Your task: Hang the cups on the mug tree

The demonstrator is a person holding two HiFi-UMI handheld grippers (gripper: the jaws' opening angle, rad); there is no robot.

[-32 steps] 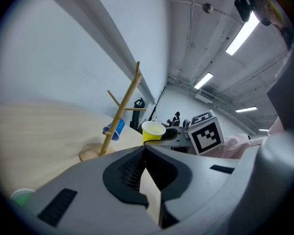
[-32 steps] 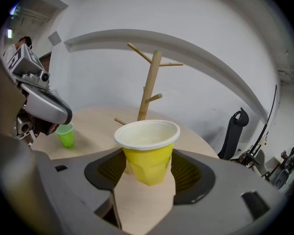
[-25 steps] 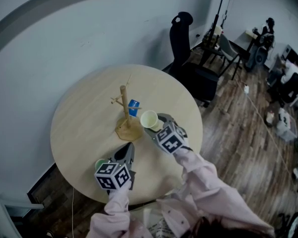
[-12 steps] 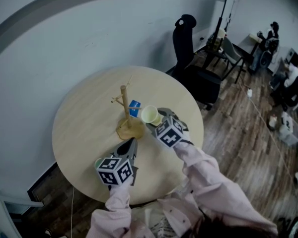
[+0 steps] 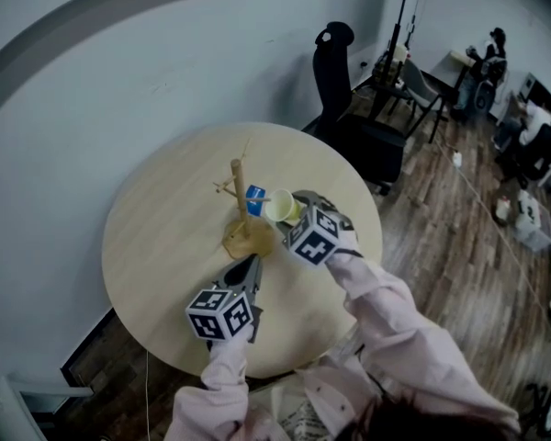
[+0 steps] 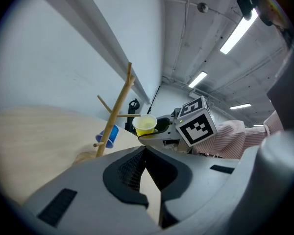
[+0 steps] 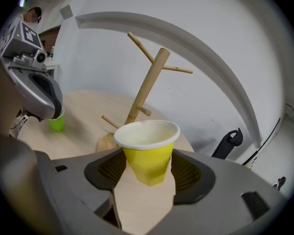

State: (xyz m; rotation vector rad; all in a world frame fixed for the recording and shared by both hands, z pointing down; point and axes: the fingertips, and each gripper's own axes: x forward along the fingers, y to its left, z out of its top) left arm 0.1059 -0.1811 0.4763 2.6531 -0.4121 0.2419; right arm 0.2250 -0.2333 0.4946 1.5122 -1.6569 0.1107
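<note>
My right claw [image 5: 291, 212] is clamped on the yellow cup [image 7: 148, 148]: in the right gripper view the two jaws stand apart and each dark pad presses on one side of the cup's lower half. The cup is upright there, with its white rim and open mouth on top, and it is lifted off the table [image 5: 165, 237]. In the head view the yellow cup is just to the right of the wooden mug tree [image 5: 240, 200], at the height of its pegs. From my left gripper view one thin peg points across toward the cup's rim, but I cannot tell if it touches. A blue cup [image 5: 251, 199] sits on a low peg on the same side of the trunk, between the trunk and the yellow cup. The tree stands on its flat base near the middle of the round, light wood table. My left claw [image 5: 248, 266] is nearer to me, in front of the tree's base, and it points toward the tree. Its jaws are together at the tips and nothing is between them. In the right gripper view a green cup [image 7: 57, 121] stands upright on the table, just beside the tip of the left claw. Behind the table is a grey wall, and a black office chair [image 5: 335, 62] stands on the wooden floor.
</note>
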